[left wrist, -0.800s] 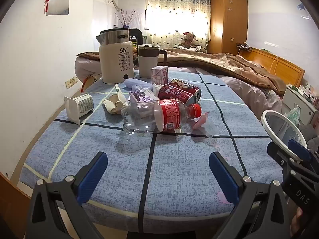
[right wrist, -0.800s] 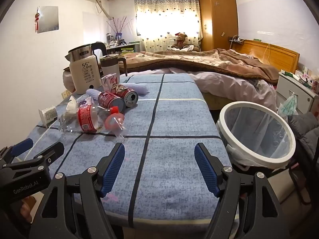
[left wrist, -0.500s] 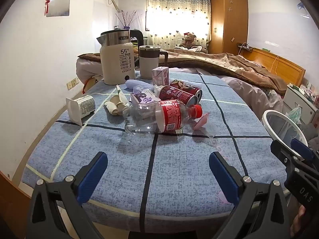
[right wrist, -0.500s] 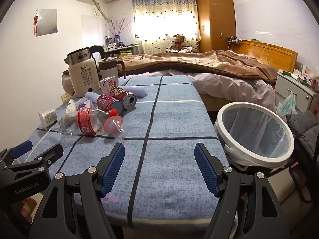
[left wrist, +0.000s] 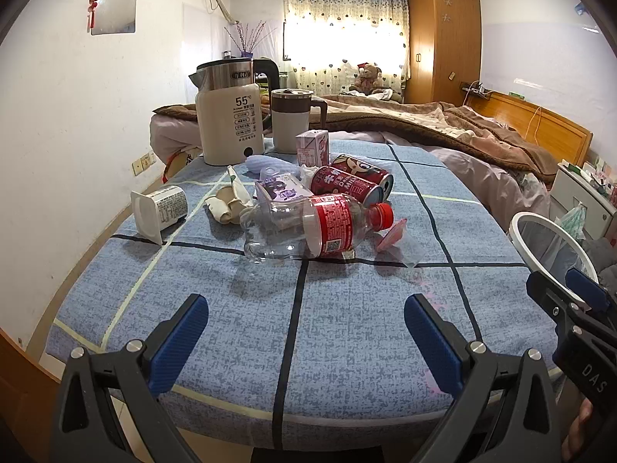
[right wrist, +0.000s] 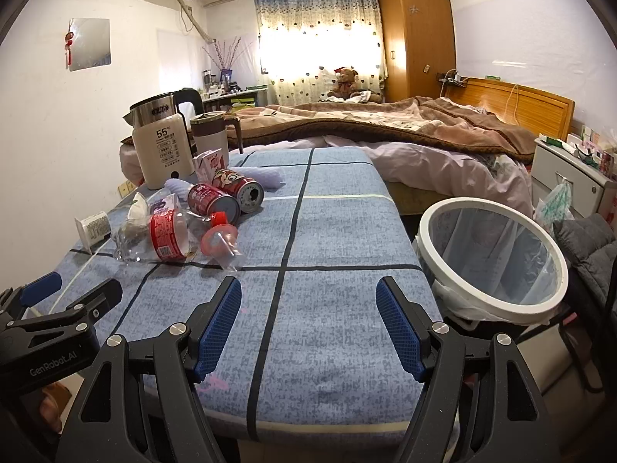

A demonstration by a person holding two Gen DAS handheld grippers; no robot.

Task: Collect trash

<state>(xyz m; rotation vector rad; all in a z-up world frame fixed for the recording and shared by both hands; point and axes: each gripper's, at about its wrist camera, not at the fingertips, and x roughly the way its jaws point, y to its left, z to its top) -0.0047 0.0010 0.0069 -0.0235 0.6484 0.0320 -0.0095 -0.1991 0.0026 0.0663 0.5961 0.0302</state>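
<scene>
Two hand-held grippers are held spread wide and empty over the near edge of the table (left wrist: 347,328): the left hand-held gripper (left wrist: 304,332) and the right hand-held gripper (right wrist: 308,324). The trash (left wrist: 320,223) is heaped at the table's far left; the bin (right wrist: 493,254) is stationed beside its right edge.

Bottle (left wrist: 308,227) lies before two cans (left wrist: 347,185); kettle (left wrist: 229,112) behind — bin (right wrist: 493,258) (seemingly floor-standing) right of table (right wrist: 331,270).
</scene>
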